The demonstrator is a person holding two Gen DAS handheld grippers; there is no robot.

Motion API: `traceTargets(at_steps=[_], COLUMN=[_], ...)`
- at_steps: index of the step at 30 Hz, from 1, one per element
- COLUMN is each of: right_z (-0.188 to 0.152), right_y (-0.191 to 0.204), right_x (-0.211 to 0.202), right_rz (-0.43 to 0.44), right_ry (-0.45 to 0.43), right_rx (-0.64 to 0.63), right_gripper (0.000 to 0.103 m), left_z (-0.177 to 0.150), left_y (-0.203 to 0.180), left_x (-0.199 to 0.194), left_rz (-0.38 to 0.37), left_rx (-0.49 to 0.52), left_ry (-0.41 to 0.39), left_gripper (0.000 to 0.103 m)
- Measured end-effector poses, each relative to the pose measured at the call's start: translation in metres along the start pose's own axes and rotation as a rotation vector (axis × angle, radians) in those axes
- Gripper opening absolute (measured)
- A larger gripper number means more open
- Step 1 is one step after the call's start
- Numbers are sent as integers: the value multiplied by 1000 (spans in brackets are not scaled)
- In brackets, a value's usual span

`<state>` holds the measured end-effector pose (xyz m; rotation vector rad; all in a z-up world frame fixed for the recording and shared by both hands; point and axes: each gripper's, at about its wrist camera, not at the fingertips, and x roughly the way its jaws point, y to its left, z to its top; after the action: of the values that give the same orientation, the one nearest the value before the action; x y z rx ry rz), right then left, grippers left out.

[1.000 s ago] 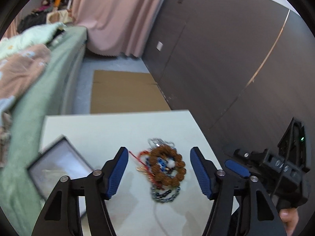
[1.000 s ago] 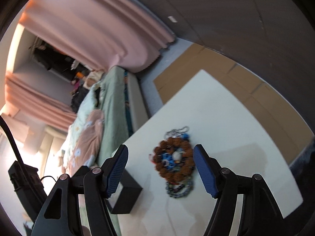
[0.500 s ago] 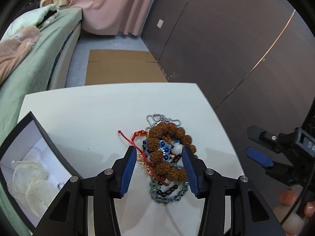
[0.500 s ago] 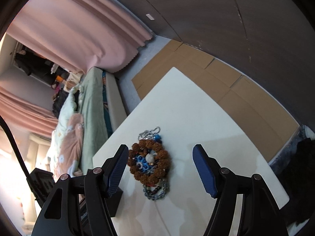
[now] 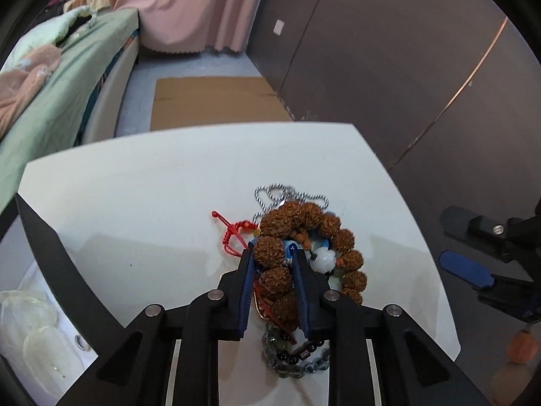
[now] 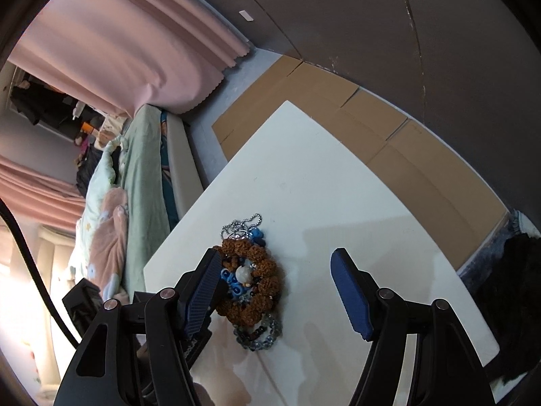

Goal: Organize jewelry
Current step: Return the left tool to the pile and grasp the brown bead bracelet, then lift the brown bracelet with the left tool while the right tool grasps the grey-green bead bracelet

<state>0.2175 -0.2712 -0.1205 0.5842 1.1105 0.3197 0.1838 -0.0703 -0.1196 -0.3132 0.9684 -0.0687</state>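
A pile of jewelry lies on the white table [image 5: 152,203]. On top is a bracelet of large brown seed beads [image 5: 341,240], also in the right wrist view [image 6: 267,284]. Under it are a red cord [image 5: 233,231], a silver ball chain [image 5: 280,193], blue beads, a white charm [image 5: 323,258] and a dark glass-bead bracelet [image 5: 294,360]. My left gripper [image 5: 272,264] is shut on the left side of the brown bead bracelet. My right gripper [image 6: 275,291] is open and empty, held above the table to the right of the pile.
An open black jewelry box [image 5: 44,304] with a white lining and clear pouches stands at the table's left. A green bed [image 5: 57,101] lies beyond it. Brown cardboard [image 5: 216,101] covers the floor behind the table. A dark wall runs along the right.
My left gripper moved down onto the pile and closed on the brown bead bracelet. My right gripper stayed open and swung a little to the right of the pile.
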Motion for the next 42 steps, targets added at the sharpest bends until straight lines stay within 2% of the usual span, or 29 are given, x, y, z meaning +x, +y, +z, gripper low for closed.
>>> traceTargets(at_steps=[12,18,26,30,32,35,39,42], right_z=[-7,-13,-26,-33,-35,-37,-42,-46], right_y=[4,12,30,40,47,50,50,52], right_x=[-1,1,20,36,46,56,60,59], right_rz=[-7,-6,0,-28,-44,-76,-145,-191], right_ry=[0,11,68,92,108,137,161,165], right_rx=[-17,-52,-122,-162,-195,-223,-250,-295], right_gripper=[69,68,59,58,53,52,52,48], left_z=[9,9,11,13,13,13,12,11], left_y=[3,17,45,59,66,74,80,82], left_x=[-68,-98,-129,-135,-138,-144,-148,-150], left_rz=[-146,-146,-117,-112,-110,-107,-100,-94], left_rx=[-38,-71,-116,-143,-153,-160,-159,-155], left_ry=[-143,-205,-269,-274,-279,-289,-288,-286], left_gripper=[19,19,19,19,19,19,19,19])
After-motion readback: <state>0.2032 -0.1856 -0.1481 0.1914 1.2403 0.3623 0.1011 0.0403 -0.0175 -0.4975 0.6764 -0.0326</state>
